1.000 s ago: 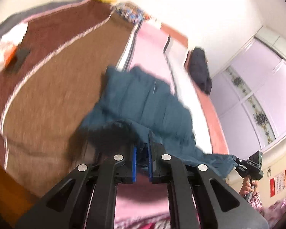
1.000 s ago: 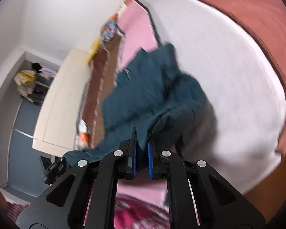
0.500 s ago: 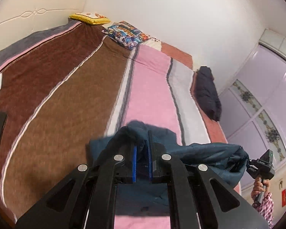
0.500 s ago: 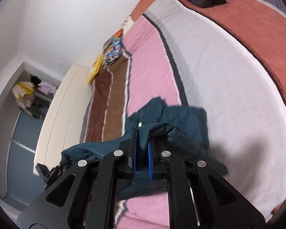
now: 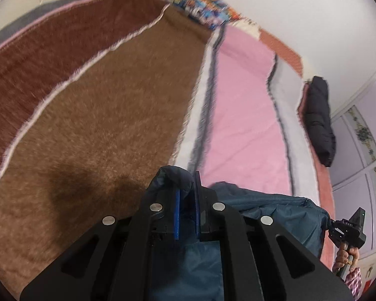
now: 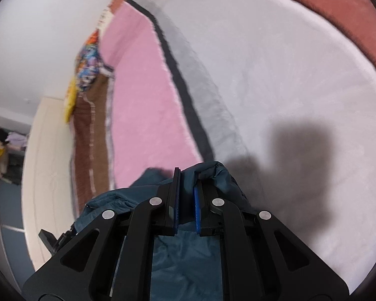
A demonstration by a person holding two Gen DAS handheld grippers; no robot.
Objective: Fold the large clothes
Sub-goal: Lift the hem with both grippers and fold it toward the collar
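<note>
A dark teal padded jacket (image 5: pixel 275 208) hangs stretched between my two grippers above the striped bed. My left gripper (image 5: pixel 186 188) is shut on one corner of the jacket, the cloth bulging over its blue pads. My right gripper (image 6: pixel 186 183) is shut on another corner of the same jacket (image 6: pixel 213 175). The right gripper also shows at the far right of the left wrist view (image 5: pixel 348 228), a hand on its handle. Most of the jacket hangs below the fingers and is hidden.
The bed is covered by a striped blanket with brown (image 5: pixel 100 115), pink (image 5: pixel 240 115) and white (image 6: pixel 288 80) bands. A black garment (image 5: pixel 320 120) lies at the bed's right edge. Colourful pillows (image 5: pixel 203 2) lie at the far end. A cream headboard (image 6: pixel 45 175) is at left.
The jacket has been lifted off the bed and pulled toward the near edge. It no longer lies spread on the blanket. Both grippers kept their hold and tilted down toward the bed.
</note>
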